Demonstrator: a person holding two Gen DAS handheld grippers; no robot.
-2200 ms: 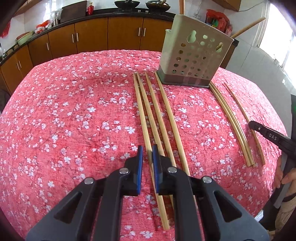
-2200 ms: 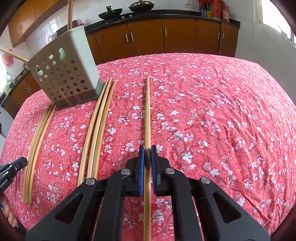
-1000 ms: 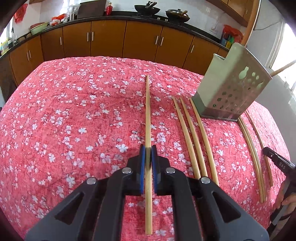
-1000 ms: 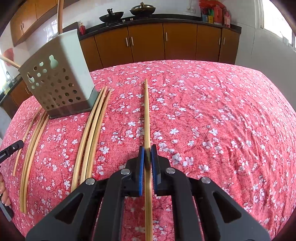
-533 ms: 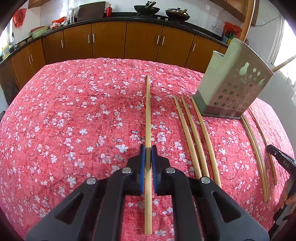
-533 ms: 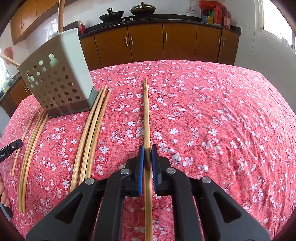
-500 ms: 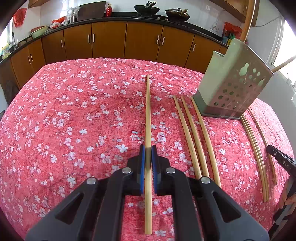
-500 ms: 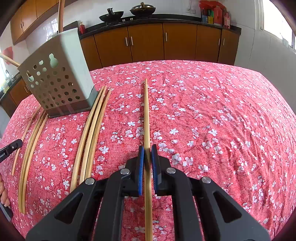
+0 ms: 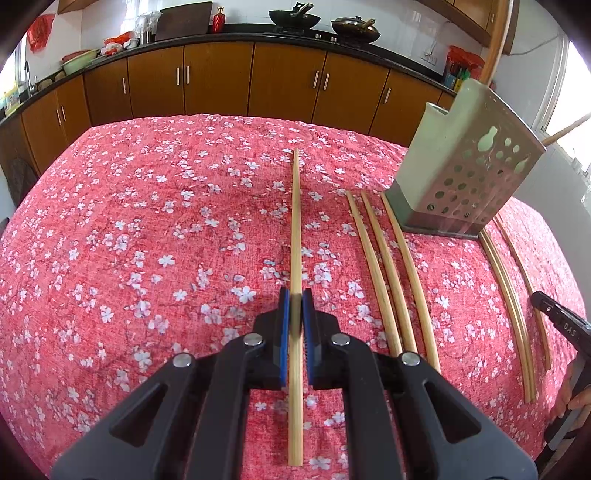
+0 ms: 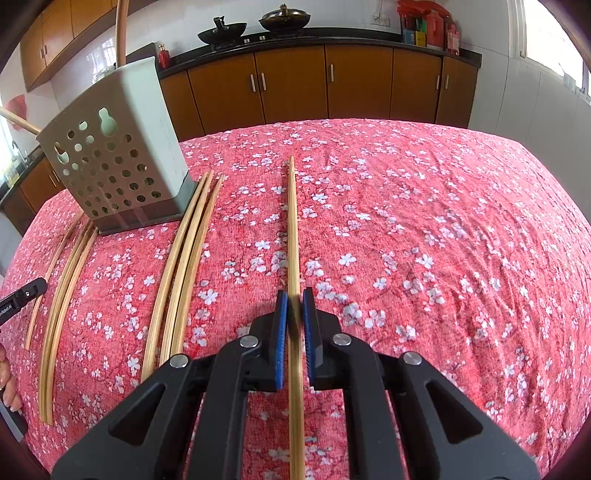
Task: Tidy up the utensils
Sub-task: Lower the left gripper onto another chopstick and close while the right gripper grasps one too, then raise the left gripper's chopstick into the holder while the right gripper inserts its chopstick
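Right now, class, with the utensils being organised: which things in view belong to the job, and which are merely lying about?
Belong to the job:
- chopstick clamped in left gripper
- chopstick clamped in right gripper
- loose chopsticks
- perforated holder

Lying about:
- woks
- red bottle
- green basin

- My left claw [image 9: 295,306] points forward and down, toward twelve o'clock in its own view, its two black arms spreading back to five and seven o'clock.
- Its blue pads [image 9: 283,332] stand almost together, pinched on a chopstick [image 9: 295,229] that runs straight between them.
- My right claw [image 10: 294,306] sits in the same downward tilt, blue pads [image 10: 281,332] nearly closed on a second chopstick [image 10: 292,229].
- In the left view, my right claw's black tip and the fingers of my right hand [image 9: 570,398] show at three to four o'clock.
- In the right view, my left hand [image 10: 7,384] shows at eight o'clock.
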